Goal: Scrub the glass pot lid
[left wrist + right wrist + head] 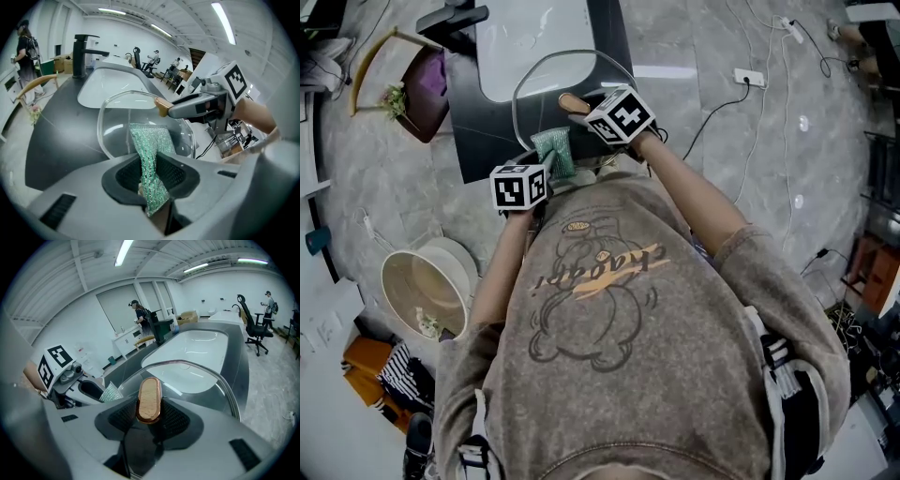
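The glass pot lid [546, 86] is held tilted on edge over the dark counter, near the white sink. My right gripper [586, 106] is shut on the lid's wooden handle [149, 399], which stands between its pads, with the glass lid [213, 380] sloping away beyond. My left gripper [149, 172] is shut on a green scrub sponge [151, 154]. The sponge's far end lies against the near face of the lid [117, 126]. In the left gripper view the right gripper [174, 110] grips the handle [161, 106] at the lid's upper right. The sponge [553, 152] shows between the two marker cubes.
A black counter [483, 141] carries a white sink [525, 42] and a black faucet [85, 54]. On the floor lie a round white basin [427, 286] at the left, and cables with a power strip [748, 77] at the right. People stand far off in the room.
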`<action>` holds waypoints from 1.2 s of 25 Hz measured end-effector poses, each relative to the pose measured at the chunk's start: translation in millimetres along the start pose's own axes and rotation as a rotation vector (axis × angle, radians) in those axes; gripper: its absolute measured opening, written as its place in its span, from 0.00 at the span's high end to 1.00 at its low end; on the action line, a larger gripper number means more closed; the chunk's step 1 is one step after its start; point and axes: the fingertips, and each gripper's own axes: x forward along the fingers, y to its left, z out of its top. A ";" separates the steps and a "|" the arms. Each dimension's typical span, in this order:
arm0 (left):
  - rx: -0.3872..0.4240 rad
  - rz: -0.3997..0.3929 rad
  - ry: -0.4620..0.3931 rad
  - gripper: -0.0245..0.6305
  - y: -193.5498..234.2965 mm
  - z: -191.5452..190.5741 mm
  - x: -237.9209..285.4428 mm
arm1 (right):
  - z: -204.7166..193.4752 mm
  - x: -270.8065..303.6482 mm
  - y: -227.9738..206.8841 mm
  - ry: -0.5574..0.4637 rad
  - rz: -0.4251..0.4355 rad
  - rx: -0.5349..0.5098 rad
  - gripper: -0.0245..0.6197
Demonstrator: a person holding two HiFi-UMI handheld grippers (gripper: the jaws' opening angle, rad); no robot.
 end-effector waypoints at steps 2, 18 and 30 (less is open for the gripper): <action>-0.021 0.031 -0.011 0.82 12.9 -0.9 -5.5 | -1.5 0.0 0.8 0.001 0.004 0.003 0.68; -0.084 0.132 -0.026 0.81 81.7 28.2 -19.7 | -0.1 1.0 0.7 -0.015 0.007 0.023 0.68; -0.107 0.171 -0.010 0.82 119.8 81.3 -7.9 | 2.4 2.2 1.0 -0.016 0.012 0.009 0.68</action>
